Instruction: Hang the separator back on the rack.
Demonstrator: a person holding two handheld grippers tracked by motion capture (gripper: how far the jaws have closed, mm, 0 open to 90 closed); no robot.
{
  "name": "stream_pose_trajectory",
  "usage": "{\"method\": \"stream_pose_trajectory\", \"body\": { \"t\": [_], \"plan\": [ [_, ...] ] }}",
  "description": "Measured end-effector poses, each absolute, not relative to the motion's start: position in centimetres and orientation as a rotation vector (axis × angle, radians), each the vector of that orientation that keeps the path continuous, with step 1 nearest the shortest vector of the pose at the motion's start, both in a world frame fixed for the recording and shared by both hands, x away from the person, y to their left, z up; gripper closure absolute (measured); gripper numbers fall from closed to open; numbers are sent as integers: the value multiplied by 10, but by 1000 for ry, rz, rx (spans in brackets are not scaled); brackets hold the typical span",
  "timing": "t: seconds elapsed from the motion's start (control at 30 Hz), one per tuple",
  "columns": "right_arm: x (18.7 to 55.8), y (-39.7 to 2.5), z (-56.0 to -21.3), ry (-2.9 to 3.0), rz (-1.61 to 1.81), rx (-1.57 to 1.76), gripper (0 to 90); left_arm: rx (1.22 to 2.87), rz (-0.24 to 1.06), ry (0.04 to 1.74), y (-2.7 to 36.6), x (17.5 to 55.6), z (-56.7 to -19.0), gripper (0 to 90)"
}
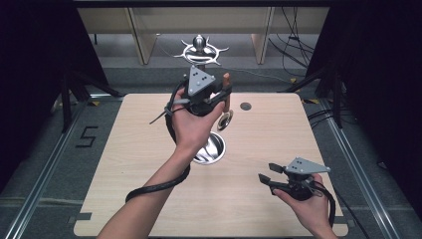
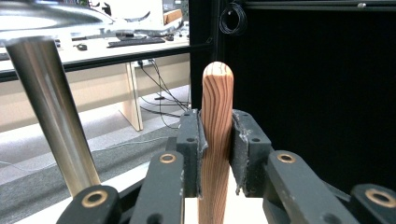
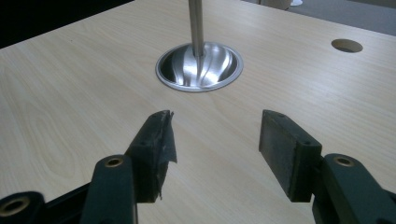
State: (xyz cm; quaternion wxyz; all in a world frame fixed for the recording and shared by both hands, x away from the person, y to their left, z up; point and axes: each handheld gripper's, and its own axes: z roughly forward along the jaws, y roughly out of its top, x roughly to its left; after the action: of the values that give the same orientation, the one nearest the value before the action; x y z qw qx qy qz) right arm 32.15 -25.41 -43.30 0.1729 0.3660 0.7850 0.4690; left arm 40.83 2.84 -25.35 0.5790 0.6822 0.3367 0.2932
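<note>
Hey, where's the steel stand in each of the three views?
High view: stand at top centre, partly behind the left hand; its base sits mid-table.
Left gripper view: its pole slants up the left side, beside the handle clamped in the left tongs.
Right gripper view: pole and base at top centre.
Shared landmark: the table hole, high view and right gripper view.
</note>
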Motion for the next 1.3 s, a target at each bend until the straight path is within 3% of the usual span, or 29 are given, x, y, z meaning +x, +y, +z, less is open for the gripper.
{"method": "stream_pose_trajectory", "body": {
  "t": [1.3],
  "plan": [
    [324, -253, -436, 2248, 1316, 1005, 444, 1535, 689, 830, 24, 413, -231, 742]
  ]
}}
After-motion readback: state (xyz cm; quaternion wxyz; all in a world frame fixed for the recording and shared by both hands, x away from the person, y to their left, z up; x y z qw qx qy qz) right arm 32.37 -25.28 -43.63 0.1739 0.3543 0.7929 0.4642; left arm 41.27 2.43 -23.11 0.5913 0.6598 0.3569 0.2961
